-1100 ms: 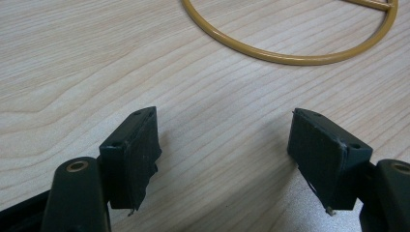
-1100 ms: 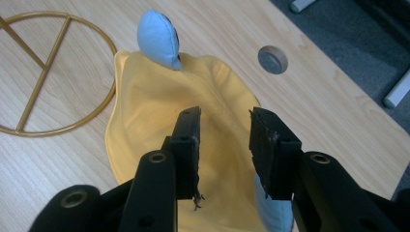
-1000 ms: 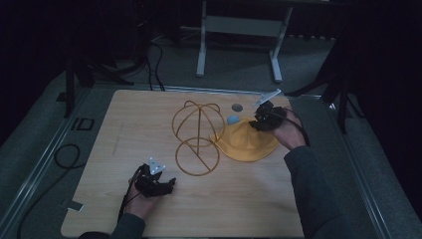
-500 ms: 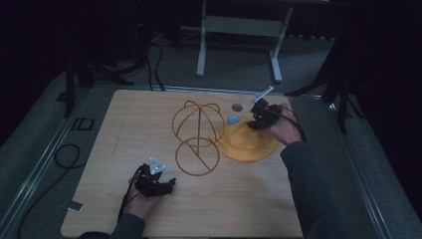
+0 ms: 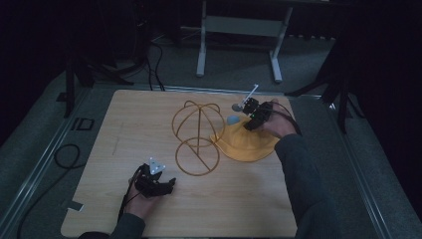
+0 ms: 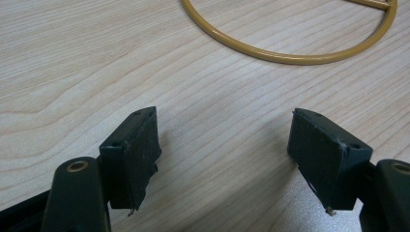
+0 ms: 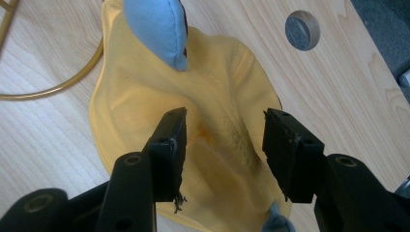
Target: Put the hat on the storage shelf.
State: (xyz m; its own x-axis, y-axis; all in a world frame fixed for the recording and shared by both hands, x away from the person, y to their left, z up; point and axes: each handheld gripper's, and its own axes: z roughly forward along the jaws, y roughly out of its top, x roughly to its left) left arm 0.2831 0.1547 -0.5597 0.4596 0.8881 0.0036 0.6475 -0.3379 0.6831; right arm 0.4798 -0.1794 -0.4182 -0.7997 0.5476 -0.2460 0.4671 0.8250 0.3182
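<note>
The yellow hat (image 5: 246,143) lies flat on the table (image 5: 124,124), just right of the wire hat stand (image 5: 196,137). Above the hat, the right gripper (image 7: 225,140) has just been opening, cloth between its jaws but ungripped. The left gripper (image 5: 152,183) rests released below the stand.

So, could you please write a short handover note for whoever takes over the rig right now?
Right hand-held gripper: over the yellow hat, jaws open and just widened; fabric lies between them, pads not pressing on it.
Left hand-held gripper: open, holding nothing, low over bare table near the base ring of the wire hat stand.
Hat lies flat on the table beside the stand, on the right in the high view; blue ear piece at its far edge.
Done: nothing on the stand yet.
Left: probably grip the hat and put it over the dome.
</note>
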